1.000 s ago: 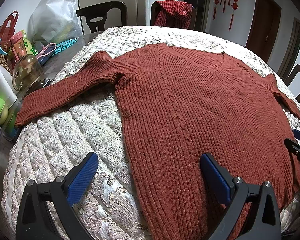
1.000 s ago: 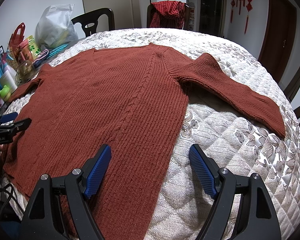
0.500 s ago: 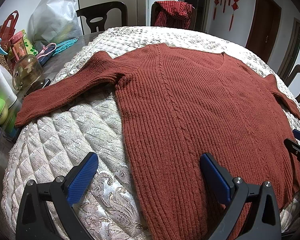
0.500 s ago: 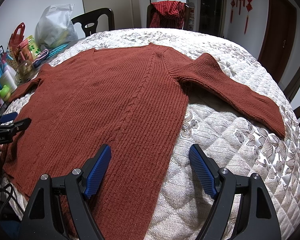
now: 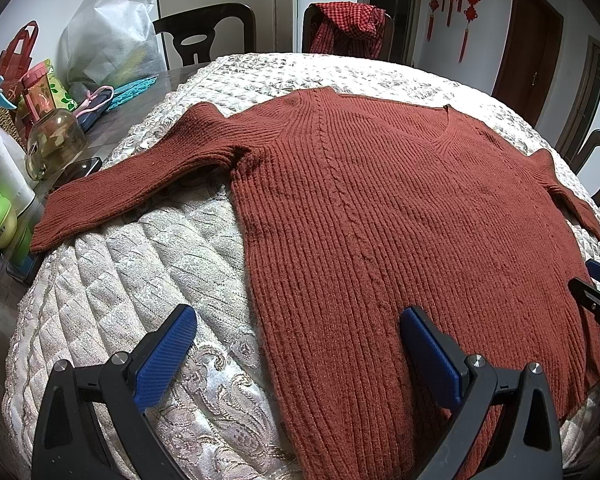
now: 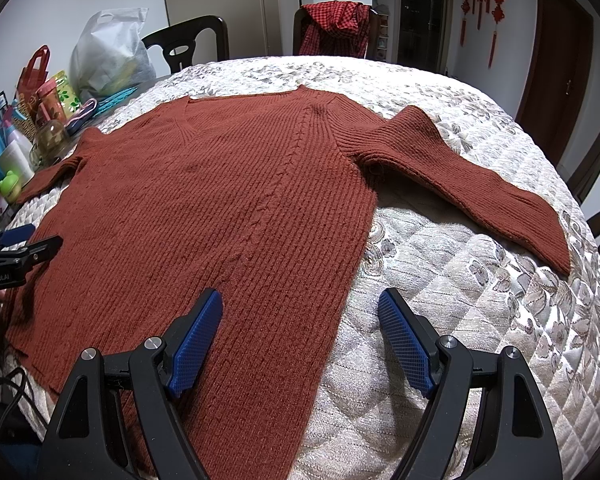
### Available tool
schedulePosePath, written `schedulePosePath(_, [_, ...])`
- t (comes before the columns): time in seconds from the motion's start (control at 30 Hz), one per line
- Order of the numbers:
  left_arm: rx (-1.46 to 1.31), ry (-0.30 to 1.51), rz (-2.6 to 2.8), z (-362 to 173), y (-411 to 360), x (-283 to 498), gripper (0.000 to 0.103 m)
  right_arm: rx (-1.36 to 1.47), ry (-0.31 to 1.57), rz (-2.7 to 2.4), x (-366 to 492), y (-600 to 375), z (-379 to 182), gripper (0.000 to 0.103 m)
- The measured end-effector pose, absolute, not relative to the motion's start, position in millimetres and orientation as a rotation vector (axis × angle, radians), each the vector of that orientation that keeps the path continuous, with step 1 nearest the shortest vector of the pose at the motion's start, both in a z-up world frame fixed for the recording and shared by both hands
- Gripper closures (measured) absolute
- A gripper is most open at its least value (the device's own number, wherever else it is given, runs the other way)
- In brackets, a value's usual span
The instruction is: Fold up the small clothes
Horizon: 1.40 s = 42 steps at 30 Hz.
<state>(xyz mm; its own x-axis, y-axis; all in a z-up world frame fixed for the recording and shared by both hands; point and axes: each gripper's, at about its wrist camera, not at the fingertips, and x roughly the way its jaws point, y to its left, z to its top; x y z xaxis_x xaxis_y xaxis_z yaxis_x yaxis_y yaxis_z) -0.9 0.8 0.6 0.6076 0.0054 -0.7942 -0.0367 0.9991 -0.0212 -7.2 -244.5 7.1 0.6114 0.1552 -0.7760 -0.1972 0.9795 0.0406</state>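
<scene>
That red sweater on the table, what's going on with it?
A person is about to fold it, holding a claw in each hand. The sweater lies flat on a quilted cover with both sleeves spread out. The left claw and the right claw are both open, poised at the sweater's two bottom corners without gripping anything. No fold has been made yet.

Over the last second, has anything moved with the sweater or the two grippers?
Nothing visibly changed. The sweater lies spread flat on the quilt with both sleeves out, as before. The left gripper and right gripper stay open above the sweater's near edges, holding nothing.
</scene>
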Motion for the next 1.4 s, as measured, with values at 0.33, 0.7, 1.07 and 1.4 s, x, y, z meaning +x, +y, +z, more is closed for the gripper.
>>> schedulePosePath(0.33, [-0.037,0.916,0.026,2,4,-2,0.000,-0.053,0.899,0.204,-7,-243,8,0.023])
schedulePosePath(0.7, [-0.038,0.915,0.028,2,4,-1,0.000,-0.060,0.913,0.206,-4,-242,7,0.023])
schedulePosePath(1.07, [-0.043,0.918,0.026,2,6,0,0.000,-0.042,0.928,0.197,-3,-244,9,0.022])
schedulePosePath(1.4, [-0.046,0.917,0.031,5,10,1,0.001,-0.052,0.896,0.193,-3,-241,23,0.023])
